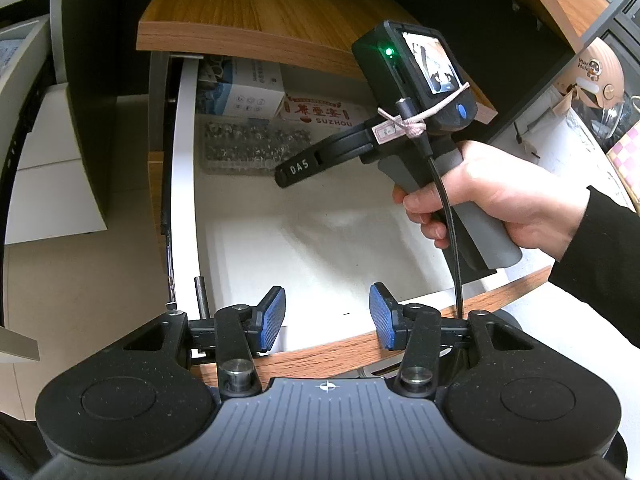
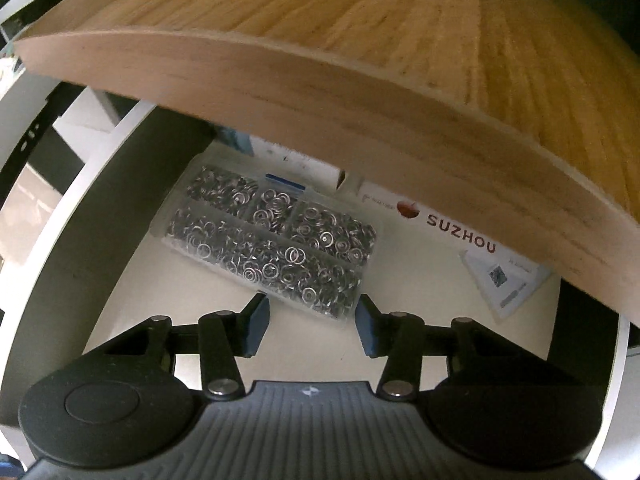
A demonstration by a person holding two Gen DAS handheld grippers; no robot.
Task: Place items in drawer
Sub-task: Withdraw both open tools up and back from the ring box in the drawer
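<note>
The white drawer [image 1: 188,168] stands pulled out under the wooden desk top [image 1: 256,12]. Inside lie a clear box of metal rings [image 1: 256,146] [image 2: 272,240], a white and red SUZHOU box [image 1: 320,112] [image 2: 460,232] and a white and blue carton [image 1: 240,88]. My left gripper [image 1: 327,316] is open and empty above the drawer's front edge. My right gripper [image 2: 312,324] is open and empty, its fingertips just short of the ring box's near edge. In the left wrist view it [image 1: 296,168] reaches into the drawer, held by a hand.
The desk top's wooden edge [image 2: 360,128] overhangs the drawer's back half close above my right gripper. A white leaflet [image 2: 504,280] lies at the drawer's right. The drawer's wooden front panel [image 1: 420,328] is near. Shelf clutter [image 1: 592,80] sits at the right.
</note>
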